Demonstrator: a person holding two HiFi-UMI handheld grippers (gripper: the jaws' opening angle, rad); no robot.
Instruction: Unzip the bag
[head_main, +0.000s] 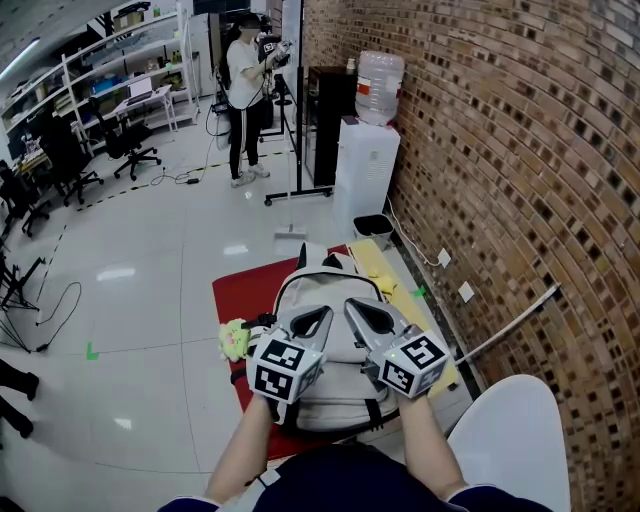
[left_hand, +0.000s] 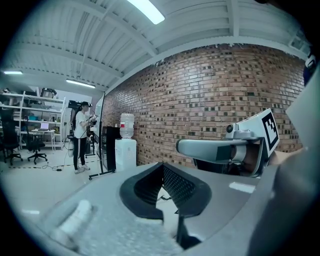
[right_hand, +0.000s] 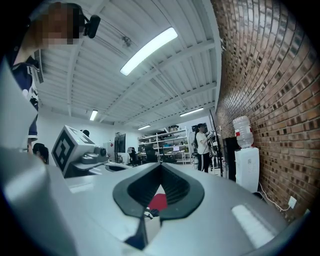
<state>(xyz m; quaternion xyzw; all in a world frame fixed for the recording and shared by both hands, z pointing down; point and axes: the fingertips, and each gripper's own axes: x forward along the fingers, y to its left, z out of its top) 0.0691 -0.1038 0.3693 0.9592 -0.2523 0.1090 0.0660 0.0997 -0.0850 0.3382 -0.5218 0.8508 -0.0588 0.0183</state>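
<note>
Left tongs (head_main: 322, 313): standing shut, tip against tip, gripping nothing; only mat and fabric are showing through the gap behind the tips.
Right tongs (head_main: 353, 305): likewise standing shut and carrying nothing, riding just beside the left pair without touching it.
Heading: both pairs are pointing away from the person and hanging over the near half of the bag; contact with the fabric is not showing.
Bag (head_main: 330, 300): pale grey backpack, lying flat on the red mat (head_main: 240, 290) on the floor, directly below and ahead of the tongs.
Long axis: running away from the person, base lying nearest, top end pointing toward the water dispenser (head_main: 368, 160).
Zip line (head_main: 283, 288): dark seam arching round the far end and coming down both sides; whether it is closed or parted is not reading from here, and no puller is showing.
Nearer hand: the left pair is covering the seam's left run, the right pair its right run; by my judgement neither is leading until the puller is found.
Neighbours: a yellow-green soft toy (head_main: 233, 338) is lying just beside the bag's left edge; a yellow cloth (head_main: 378, 265) is lying along its right, near the brick wall.
</note>
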